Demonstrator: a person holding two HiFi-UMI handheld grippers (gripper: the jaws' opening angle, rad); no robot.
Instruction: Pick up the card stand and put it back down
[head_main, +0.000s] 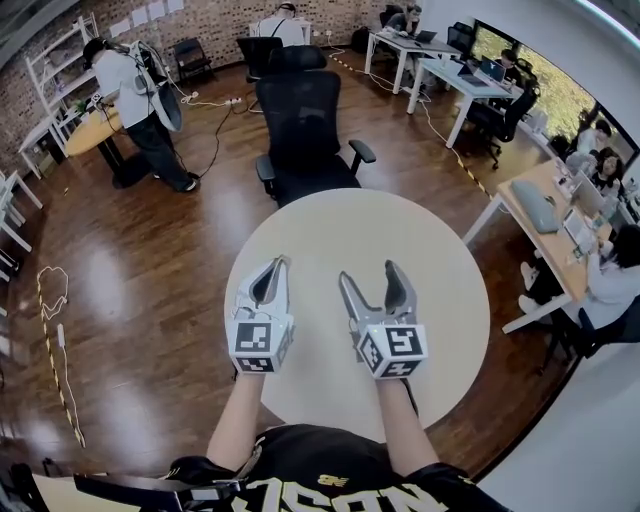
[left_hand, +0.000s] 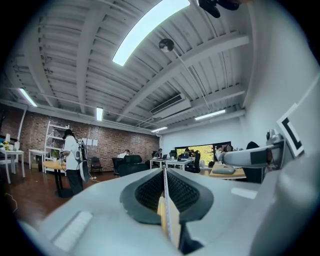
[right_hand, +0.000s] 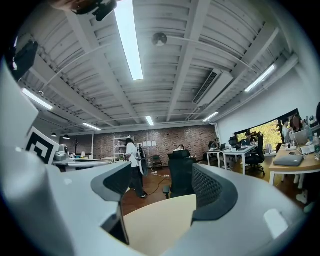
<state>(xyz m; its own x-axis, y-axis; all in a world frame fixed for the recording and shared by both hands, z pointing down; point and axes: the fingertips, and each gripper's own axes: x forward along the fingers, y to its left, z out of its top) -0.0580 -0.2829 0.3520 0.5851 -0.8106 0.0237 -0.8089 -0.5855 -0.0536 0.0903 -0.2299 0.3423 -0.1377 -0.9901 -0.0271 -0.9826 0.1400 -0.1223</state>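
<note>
No card stand shows in any view. The round cream table (head_main: 330, 220) lies bare in front of me. My left gripper (head_main: 272, 266) hovers over its near left part, jaws pressed together with nothing between them; in the left gripper view its ribbed pads (left_hand: 165, 172) meet along a thin line. My right gripper (head_main: 369, 272) hangs beside it to the right, jaws standing apart and empty. In the right gripper view the table top (right_hand: 160, 220) shows through the gap between its fingers (right_hand: 162, 192).
A black office chair (head_main: 305, 130) stands at the table's far edge. A person (head_main: 135, 95) stands by a small table at far left. Desks with seated people (head_main: 545, 210) line the right side. A cable (head_main: 50, 300) lies on the wooden floor at left.
</note>
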